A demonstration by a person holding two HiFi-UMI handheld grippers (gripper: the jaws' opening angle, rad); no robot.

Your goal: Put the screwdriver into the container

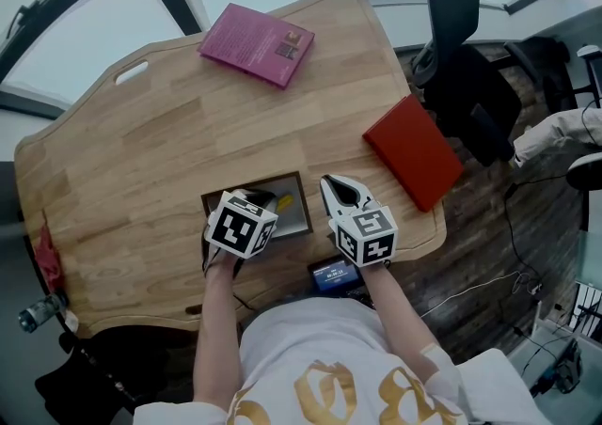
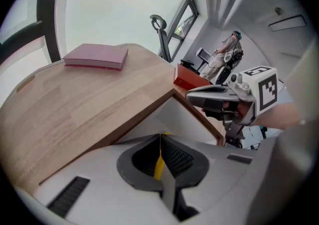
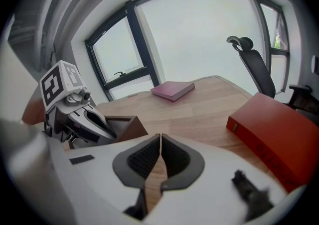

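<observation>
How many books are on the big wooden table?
2. A pink book lies near the far edge of the table; a red book lies at its right edge. None seems hidden.

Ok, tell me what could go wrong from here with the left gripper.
1. The left gripper pinches only a thin yellow sliver, presumably the screwdriver; it may slip out.
2. The right gripper, shut and empty, sits close beside the container; the two grippers could bump.
</observation>
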